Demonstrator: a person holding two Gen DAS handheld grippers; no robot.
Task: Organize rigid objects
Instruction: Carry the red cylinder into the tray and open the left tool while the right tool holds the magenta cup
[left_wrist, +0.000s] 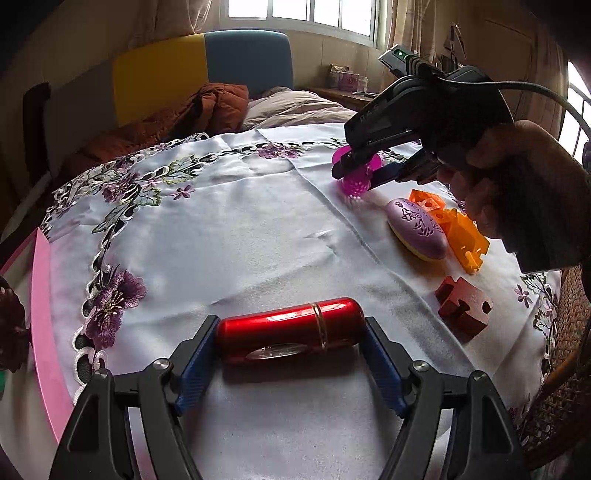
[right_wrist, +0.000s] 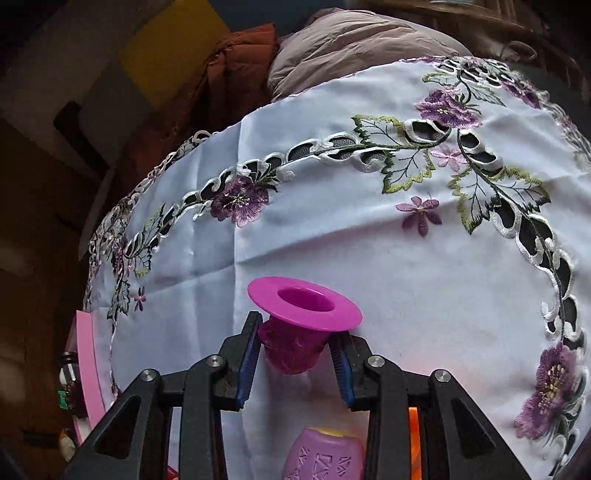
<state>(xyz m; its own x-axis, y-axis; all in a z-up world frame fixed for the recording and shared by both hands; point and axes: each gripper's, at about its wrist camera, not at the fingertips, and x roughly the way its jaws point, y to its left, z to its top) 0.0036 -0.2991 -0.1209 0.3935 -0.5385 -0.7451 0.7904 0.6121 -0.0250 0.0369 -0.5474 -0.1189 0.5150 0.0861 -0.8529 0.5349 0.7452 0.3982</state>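
A shiny red metal cylinder (left_wrist: 290, 328) lies crosswise on the white embroidered tablecloth (left_wrist: 229, 236). My left gripper (left_wrist: 290, 325) is shut on it, one blue pad against each end. Far right on the table, my right gripper (left_wrist: 354, 173), held by a hand, is shut on a magenta flanged cup (left_wrist: 356, 181) with a perforated bottom. In the right wrist view the pads (right_wrist: 251, 347) press on the cup's body (right_wrist: 295, 347) below its wide rim, and the right gripper (right_wrist: 297, 332) holds it tilted just over the cloth.
A purple oval case (left_wrist: 415, 229) with a yellow base, an orange plastic piece (left_wrist: 461, 232) and a red-brown wooden block (left_wrist: 463, 306) lie along the right side. The table's pink edge (left_wrist: 44, 314) runs on the left. A bed stands behind and a wicker chair (left_wrist: 565, 369) at the right.
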